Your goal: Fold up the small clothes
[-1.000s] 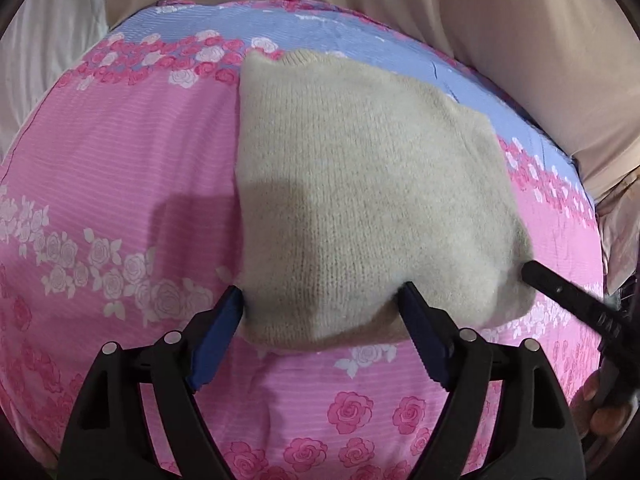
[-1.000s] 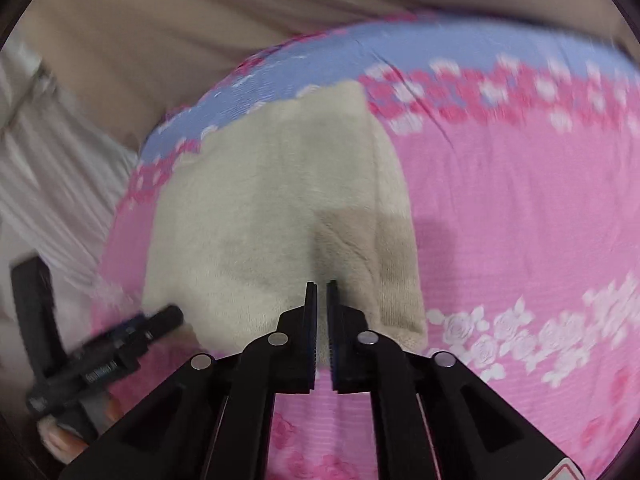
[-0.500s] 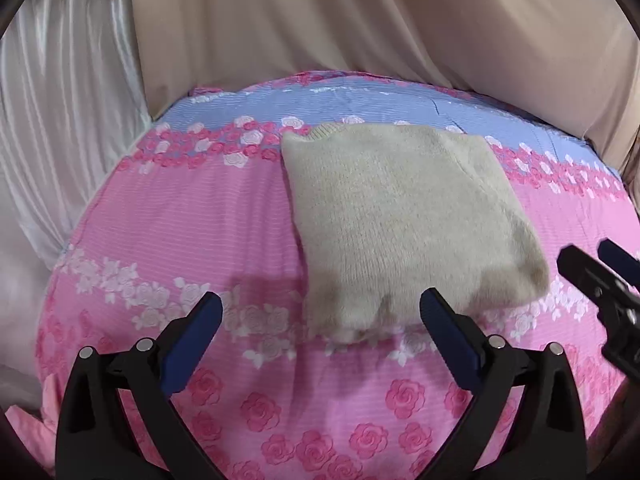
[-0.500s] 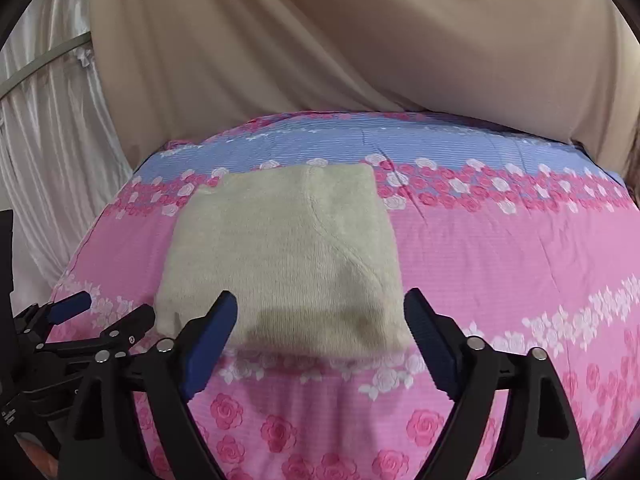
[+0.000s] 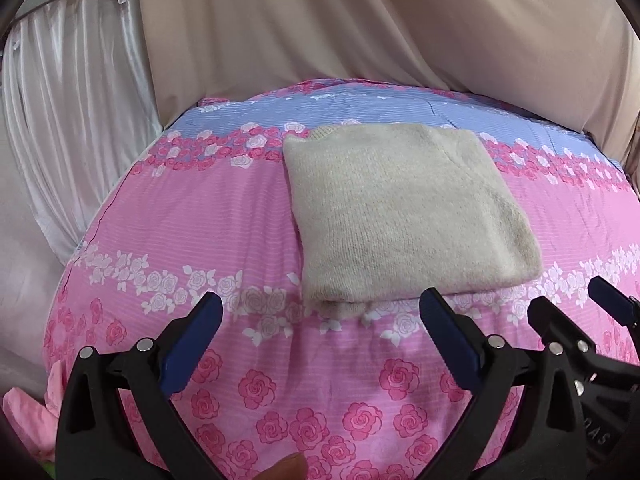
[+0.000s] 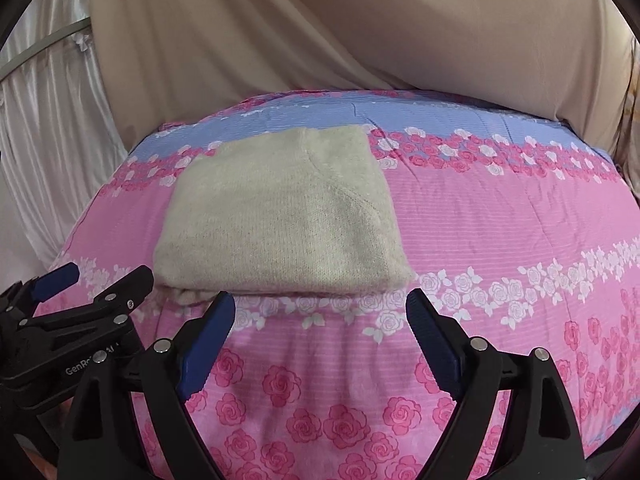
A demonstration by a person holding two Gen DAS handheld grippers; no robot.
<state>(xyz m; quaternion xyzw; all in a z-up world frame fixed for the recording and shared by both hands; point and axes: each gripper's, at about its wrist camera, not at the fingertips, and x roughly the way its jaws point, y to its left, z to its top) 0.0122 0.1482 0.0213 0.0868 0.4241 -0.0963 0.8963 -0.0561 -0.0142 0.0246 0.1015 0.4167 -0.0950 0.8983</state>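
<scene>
Bed covered by a pink rose-print bedspread (image 5: 200, 216) with a blue band along its far edge; beige drape (image 5: 360, 32) behind, pale satin curtain (image 5: 60, 100) to the left. On the spread, toward the far half, lies the cream knit sweater (image 5: 404, 216), folded into a compact, near-square pad, several layers showing at its near edge, neck rib just visible at its far left corner. In the left wrist view it looks slightly longer running away from the grippers than across, though the lens bends things, so call it roughly square. Both tools sit on the near side of it, pointing down and forward at its near edge, neither touching it. Left gripper (image 5: 320, 344): jaws spread wide, nothing between them but bedspread; the sweater's near left corner lies just ahead, between the lines of the two fingers and a little to the right. Right gripper (image 6: 320, 332): likewise released and empty, with the sweater ahead and offset left, its near right corner just beyond the gap. The two stand side by side, close together; each shows at the inner edge of the other's view. Neither is clearly nearer; the left faces the left corner, the right the right corner. Judgement: the fold looks finished, the sweater set down and let go. If another fold were wanted, the near edge is the side within reach for both hands.
</scene>
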